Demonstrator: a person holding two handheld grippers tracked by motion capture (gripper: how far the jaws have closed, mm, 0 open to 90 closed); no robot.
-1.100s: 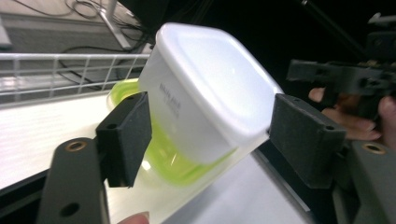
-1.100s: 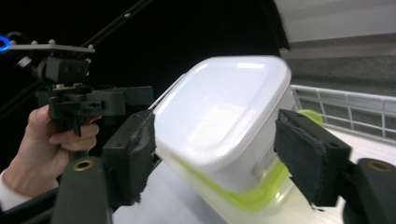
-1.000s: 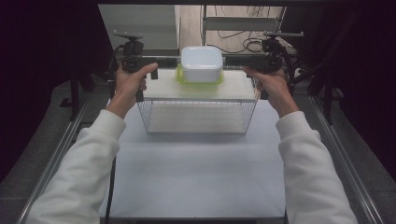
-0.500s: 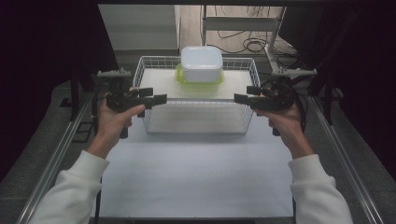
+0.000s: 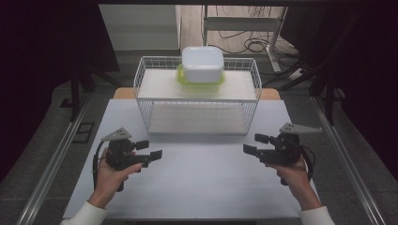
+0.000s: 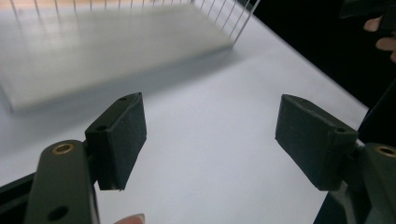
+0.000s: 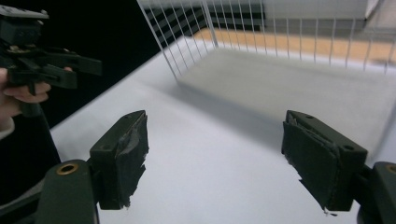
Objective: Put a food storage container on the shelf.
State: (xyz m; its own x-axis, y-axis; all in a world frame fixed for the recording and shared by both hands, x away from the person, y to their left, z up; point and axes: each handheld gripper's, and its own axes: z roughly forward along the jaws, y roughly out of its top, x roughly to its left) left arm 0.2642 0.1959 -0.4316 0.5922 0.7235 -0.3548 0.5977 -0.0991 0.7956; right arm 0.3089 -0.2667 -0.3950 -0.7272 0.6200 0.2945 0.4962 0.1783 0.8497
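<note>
A white wire rack (image 5: pixel 141 82) stands at the far middle of the pale table (image 5: pixel 202 187). On its upper white shelf sits a white tub on a lime-green lid (image 5: pixel 202 63). My left gripper (image 5: pixel 149 149) hovers over the near left of the table, open and empty, pointing right. My right gripper (image 5: pixel 256 143) mirrors it at the near right, open and empty, pointing left. In the left gripper view the open jaws (image 6: pixel 210 135) frame bare table, with the rack's lower board (image 6: pixel 116 46) beyond. The right gripper view has its open jaws (image 7: pixel 215 158) before the rack (image 7: pixel 299 84).
Metal rails (image 5: pixel 51 159) run along both sides of the table, with dark floor outside them. Cables and desk legs (image 5: pixel 244 28) lie behind the rack. The left gripper (image 7: pixel 42 60) appears far off in the right gripper view, and fingers of the right hand (image 6: pixel 380 32) in the left gripper view.
Both hands have drawn back from the rack's upper sides toward the near edge of the table. The grippers now face each other. The rack and tub have stayed put.
</note>
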